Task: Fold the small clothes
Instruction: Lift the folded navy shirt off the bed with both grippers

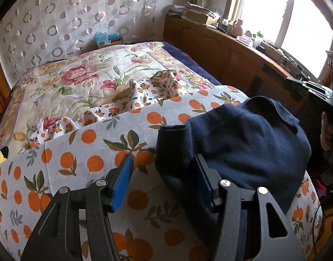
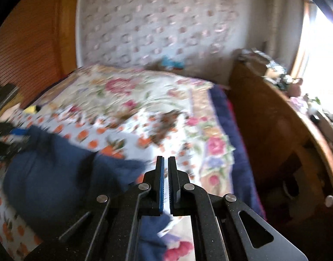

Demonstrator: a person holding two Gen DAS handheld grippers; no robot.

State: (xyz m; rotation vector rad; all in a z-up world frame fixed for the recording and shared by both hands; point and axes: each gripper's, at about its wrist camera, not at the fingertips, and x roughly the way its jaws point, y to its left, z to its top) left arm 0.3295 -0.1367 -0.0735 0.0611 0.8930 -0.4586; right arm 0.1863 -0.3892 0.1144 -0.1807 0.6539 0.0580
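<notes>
Folding looks barely begun: navy garment [image 1: 242,134] lies rumpled on the orange-print towel [image 1: 83,152], draped over the left gripper [image 1: 164,167]'s right finger, jaws apart. Right gripper [image 2: 165,163], closed on nothing, needs a hem left of its tips.

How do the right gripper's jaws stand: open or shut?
Shut. The right gripper shows its blue pads nearly touching, with no cloth visible between them.

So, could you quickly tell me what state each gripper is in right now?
Left gripper: open; the dark navy knitted garment lies over one finger.
Right gripper: closed, nothing visible between its fingers.
</notes>
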